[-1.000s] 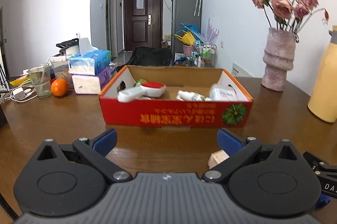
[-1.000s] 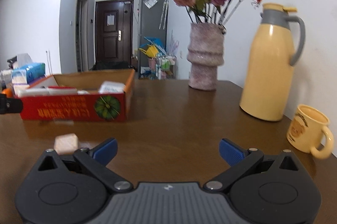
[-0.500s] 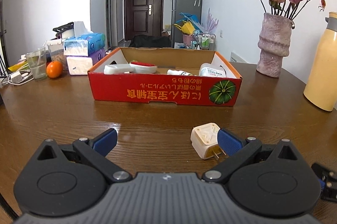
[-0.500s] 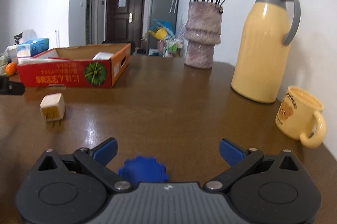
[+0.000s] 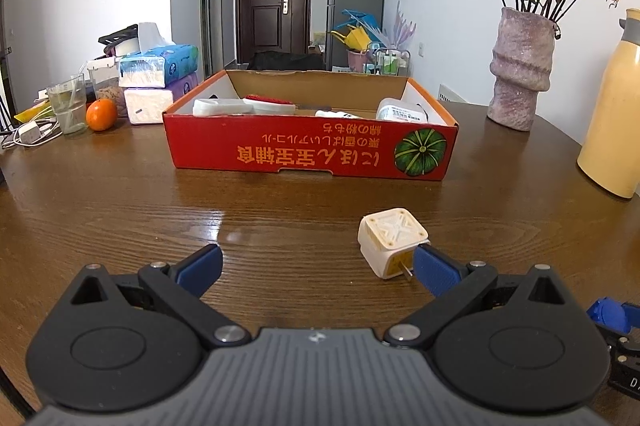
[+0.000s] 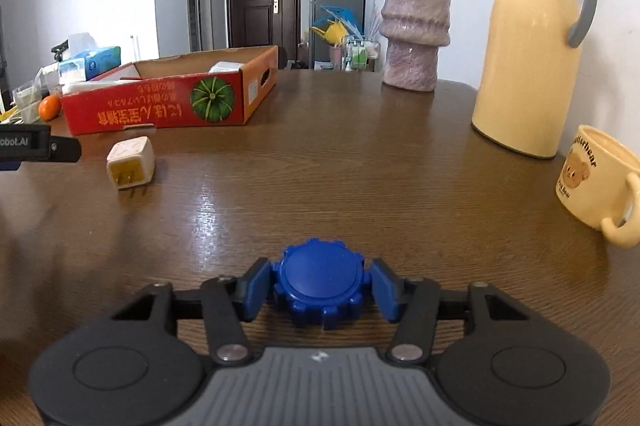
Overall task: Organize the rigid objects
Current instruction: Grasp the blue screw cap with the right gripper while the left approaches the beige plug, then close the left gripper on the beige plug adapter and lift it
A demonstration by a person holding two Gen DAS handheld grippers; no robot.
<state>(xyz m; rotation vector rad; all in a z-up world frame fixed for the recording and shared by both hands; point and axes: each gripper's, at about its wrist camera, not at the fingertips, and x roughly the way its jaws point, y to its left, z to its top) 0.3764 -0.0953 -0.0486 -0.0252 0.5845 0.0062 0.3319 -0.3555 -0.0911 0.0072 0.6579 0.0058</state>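
A blue ridged cap [image 6: 320, 284] lies on the wooden table between the fingers of my right gripper [image 6: 320, 290], which is shut on it. A white plug adapter [image 5: 393, 241] lies on the table, touching the right fingertip of my open, empty left gripper [image 5: 318, 264]; the adapter also shows in the right wrist view [image 6: 131, 162]. The red cardboard box [image 5: 312, 156] stands beyond it, holding a white bottle [image 5: 401, 111], a red-and-white tool [image 5: 240, 105] and other small items. The box shows in the right wrist view [image 6: 160, 106] too.
A pink vase of dried roses [image 5: 522, 74], a yellow thermos [image 6: 530, 42] and a yellow bear mug [image 6: 600, 186] stand on the right. Tissue packs [image 5: 160, 82], an orange [image 5: 101, 114], a glass [image 5: 72, 104] and a charger [image 5: 26, 134] sit at far left.
Both grippers pulled back from the box and lowered. The blue cap came into view between the right fingers, which closed on it. The adapter now lies by the left gripper's right finger.
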